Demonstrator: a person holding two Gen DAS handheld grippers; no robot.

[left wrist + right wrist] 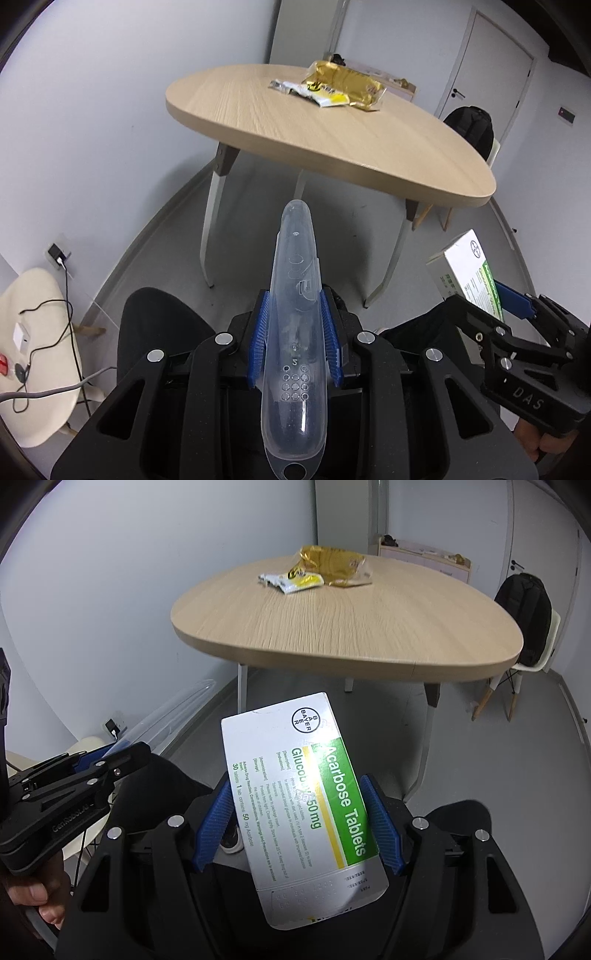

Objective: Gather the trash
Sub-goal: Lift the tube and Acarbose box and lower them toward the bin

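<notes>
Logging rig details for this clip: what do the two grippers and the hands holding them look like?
Both grippers, left gripper and right gripper, are matte black linkage frames with silver pivot screws and ribbed blue finger pads. Raised lettering reads "DAS" on the right one and "GenRobot.AI" on the left. Bare fingers grip the left handle; no sleeves or rig cables show.

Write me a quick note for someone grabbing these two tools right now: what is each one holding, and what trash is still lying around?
Left hand-held gripper: shut on a clear plastic case, long and pointing forward.
Right hand-held gripper: shut on a white and green medicine box, tilted between the blue pads.
Both are held in the air in front of the wooden table, not over it.
Done: two pieces picked up.
Left: a gold wrapper and a white and yellow wrapper lie touching on the far side of the table. No bin shows in either view, so find where to drop the held items first.
</notes>
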